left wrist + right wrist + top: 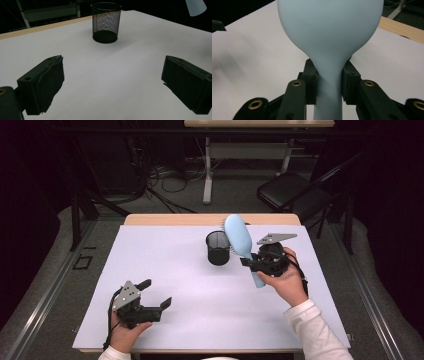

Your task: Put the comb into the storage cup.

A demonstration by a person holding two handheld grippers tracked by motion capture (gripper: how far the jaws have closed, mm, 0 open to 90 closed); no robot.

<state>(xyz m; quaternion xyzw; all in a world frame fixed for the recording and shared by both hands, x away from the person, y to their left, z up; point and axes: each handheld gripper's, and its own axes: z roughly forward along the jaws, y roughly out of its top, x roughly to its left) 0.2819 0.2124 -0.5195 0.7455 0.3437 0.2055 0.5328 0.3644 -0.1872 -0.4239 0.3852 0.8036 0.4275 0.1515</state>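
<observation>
— Holding the pale blue hairbrush (239, 240) by its neck, your right gripper (248, 262) has both jaws pressed on it, head raised just beside the black mesh cup (218, 248). Where's your other hand?

— Your left gripper (156, 295) rests low near the table's (175, 270) front edge, jaws spread wide with nothing between them, well apart from the cup.

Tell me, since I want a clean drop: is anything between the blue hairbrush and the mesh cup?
Nothing visible. The right claw grips the hairbrush by its handle, held just right of the mesh cup. The left claw rests open, well apart.
</observation>
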